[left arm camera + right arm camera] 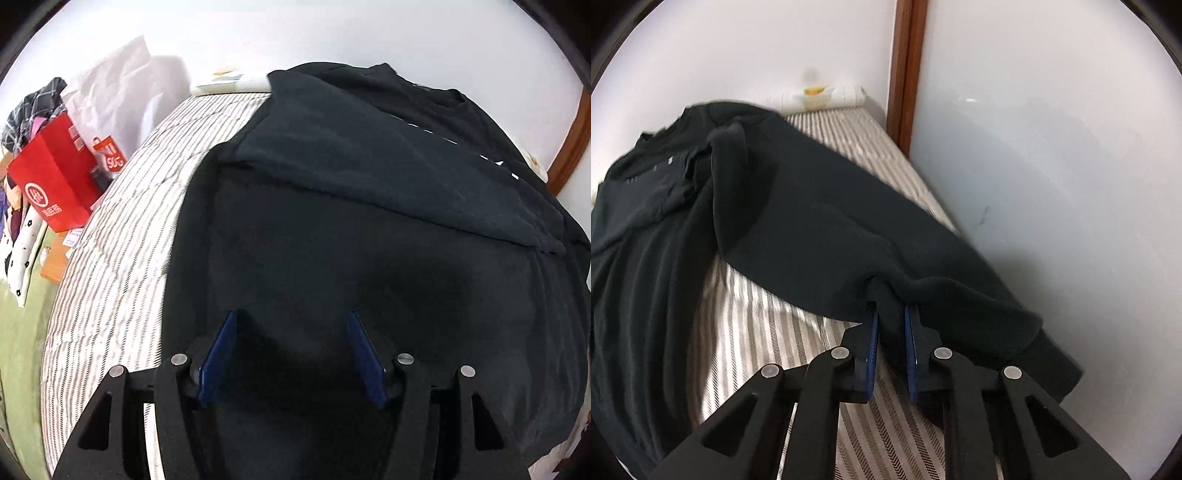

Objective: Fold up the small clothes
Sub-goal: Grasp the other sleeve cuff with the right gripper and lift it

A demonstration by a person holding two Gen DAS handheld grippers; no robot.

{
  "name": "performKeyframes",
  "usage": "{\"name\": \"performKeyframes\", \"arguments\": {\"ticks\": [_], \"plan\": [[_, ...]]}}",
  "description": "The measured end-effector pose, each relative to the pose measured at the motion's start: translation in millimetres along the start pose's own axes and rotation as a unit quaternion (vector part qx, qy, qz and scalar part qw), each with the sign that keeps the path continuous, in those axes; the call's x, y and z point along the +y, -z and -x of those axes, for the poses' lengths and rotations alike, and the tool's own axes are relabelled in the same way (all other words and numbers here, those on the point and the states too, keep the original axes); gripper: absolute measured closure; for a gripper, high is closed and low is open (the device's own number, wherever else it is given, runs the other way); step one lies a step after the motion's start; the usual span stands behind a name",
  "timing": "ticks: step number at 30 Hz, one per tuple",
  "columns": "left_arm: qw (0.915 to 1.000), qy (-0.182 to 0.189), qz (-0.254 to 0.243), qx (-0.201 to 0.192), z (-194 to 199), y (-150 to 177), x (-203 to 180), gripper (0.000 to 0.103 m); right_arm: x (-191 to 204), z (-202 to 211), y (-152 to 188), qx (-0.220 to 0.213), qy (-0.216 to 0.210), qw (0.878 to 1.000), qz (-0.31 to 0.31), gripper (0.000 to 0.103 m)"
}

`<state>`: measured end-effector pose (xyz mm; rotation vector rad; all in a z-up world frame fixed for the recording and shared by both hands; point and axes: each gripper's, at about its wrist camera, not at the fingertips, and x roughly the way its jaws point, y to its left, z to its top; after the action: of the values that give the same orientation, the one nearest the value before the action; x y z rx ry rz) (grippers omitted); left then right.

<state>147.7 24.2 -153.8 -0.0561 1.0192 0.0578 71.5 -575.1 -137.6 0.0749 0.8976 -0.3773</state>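
A black sweatshirt (369, 240) lies spread on a striped mattress (122, 251), with one sleeve (369, 158) folded across its chest. My left gripper (292, 314) hovers open over the lower body of the garment, its blue pads (221, 354) wide apart with nothing pinched between them. In the right wrist view the other sleeve (831, 221) stretches out toward the wall. My right gripper (891, 311) is shut on that sleeve near its cuff (1049, 354), and the fabric bunches between the blue pads (871, 343).
A red paper bag (55, 181), a white plastic bag (118, 96) and loose clothes sit on the floor left of the mattress. A white wall (1052, 184) runs close along the bed's right side, beside a wooden door frame (905, 74). A pale roll (823, 98) lies at the far end.
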Motion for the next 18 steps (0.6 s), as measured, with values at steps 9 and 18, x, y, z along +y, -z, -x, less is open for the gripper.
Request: {"name": "performKeyframes", "arguments": {"ticks": [9,18], "plan": [[0.9998,0.005,0.02,0.003,2.6,3.2,36.1,0.043,17.3,49.9,-61.5,-0.078,-0.016,0.996,-0.027,0.09],[0.9997,0.014,0.018,-0.005,15.9,-1.9,56.0,0.043,105.9,102.6,-127.1,-0.145,-0.066,0.987,0.016,0.09]]}}
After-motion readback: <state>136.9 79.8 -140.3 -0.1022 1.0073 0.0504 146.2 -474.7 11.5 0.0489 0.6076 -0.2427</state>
